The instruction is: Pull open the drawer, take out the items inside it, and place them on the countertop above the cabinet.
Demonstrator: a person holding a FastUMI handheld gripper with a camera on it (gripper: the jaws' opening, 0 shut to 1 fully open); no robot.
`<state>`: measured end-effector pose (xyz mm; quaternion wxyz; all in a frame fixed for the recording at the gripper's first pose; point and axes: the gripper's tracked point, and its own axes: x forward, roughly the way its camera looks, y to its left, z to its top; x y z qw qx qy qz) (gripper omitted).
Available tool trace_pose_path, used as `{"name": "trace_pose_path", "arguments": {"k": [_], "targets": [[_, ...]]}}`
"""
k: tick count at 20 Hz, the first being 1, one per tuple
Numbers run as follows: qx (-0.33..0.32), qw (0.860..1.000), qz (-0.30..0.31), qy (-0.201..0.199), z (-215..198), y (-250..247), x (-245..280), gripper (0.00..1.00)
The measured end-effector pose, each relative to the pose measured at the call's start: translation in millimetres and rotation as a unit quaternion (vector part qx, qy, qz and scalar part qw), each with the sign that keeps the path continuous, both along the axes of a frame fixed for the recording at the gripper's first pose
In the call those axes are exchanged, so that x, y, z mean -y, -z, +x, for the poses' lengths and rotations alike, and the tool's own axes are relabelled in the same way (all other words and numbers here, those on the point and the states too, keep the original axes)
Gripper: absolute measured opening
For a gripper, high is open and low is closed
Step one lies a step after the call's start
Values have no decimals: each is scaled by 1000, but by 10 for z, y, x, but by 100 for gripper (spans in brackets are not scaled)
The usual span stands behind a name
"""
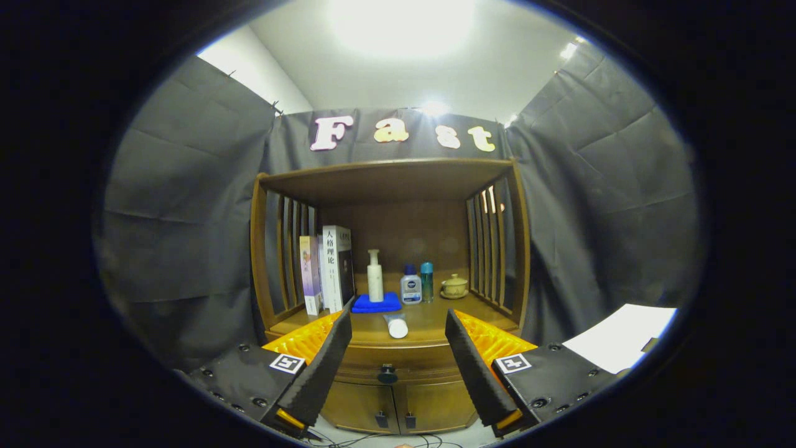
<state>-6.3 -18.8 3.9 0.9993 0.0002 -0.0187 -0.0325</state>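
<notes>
Drawer shut under the countertop; a white tube lies at its front edge. Fingers spread, empty, short of the knob. Fits start or end; drawer contents hidden.

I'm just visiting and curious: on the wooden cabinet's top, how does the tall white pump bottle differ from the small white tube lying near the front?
The pump bottle stands upright; the white tube lies on its side. The pump bottle rests on a blue cloth, the tube on the bare countertop. The bottle sits farther back, the tube near the front edge, beyond the open claw. Both are white.
</notes>
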Motion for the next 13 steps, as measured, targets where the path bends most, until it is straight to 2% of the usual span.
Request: {"name": "trace_pose_path", "arguments": {"k": [7,13], "targets": [[17,1000,-2,-9,-257,-91,-7,96],[13,1000,8,-18,-274,-27,-39,96]]}}
